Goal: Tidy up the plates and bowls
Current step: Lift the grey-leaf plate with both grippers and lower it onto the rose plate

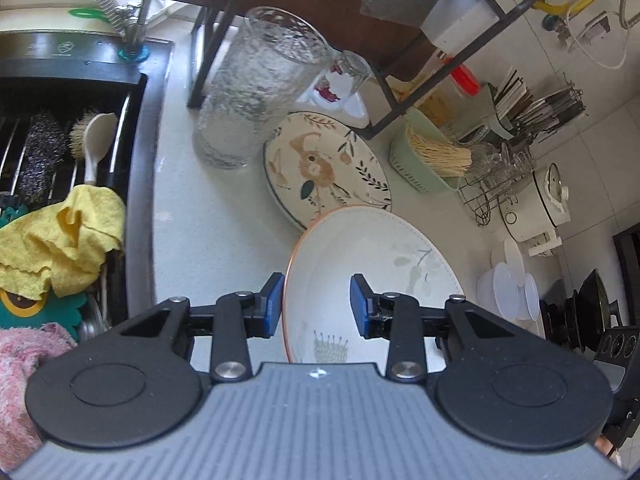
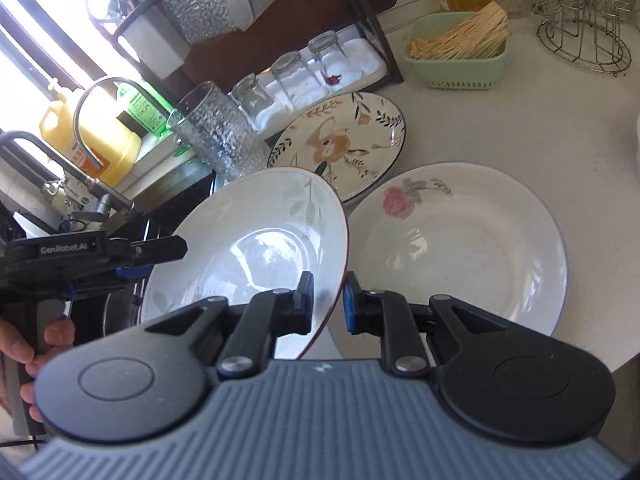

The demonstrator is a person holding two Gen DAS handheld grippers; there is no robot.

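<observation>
White and red-rimmed, the bowl [image 1: 372, 276] fills the near middle of the left wrist view, tilted, its left rim between the left gripper [image 1: 316, 306] pads. The jaws stand apart; one pad lies against the outside of the rim, the other sits inside the bowl, clear of the wall. Beyond it lies a floral plate [image 1: 326, 168] on the counter [image 1: 200, 216], with a textured glass [image 1: 260, 84] farther off. To the left is the sink [image 1: 72, 128] with a yellow cloth [image 1: 60, 240]; far right, a green basket [image 1: 424, 160] and a white cooker [image 1: 536, 204]. No writing here can be read.

From the right wrist view, the right gripper [image 2: 328, 300] pinches the bowl's [image 2: 256, 240] right rim, jaws nearly together on it. Only here shows a rose plate [image 2: 460, 248] flat on the counter [image 2: 520, 120], just right of the bowl, and small upturned glasses [image 2: 288, 72] behind the floral plate [image 2: 340, 144]. At left the other gripper [image 2: 132, 270] bears "GenRobot.AI", a hand [image 2: 36, 344] on its handle. A yellow jug [image 2: 88, 140] stands far left, its label unreadable.
</observation>
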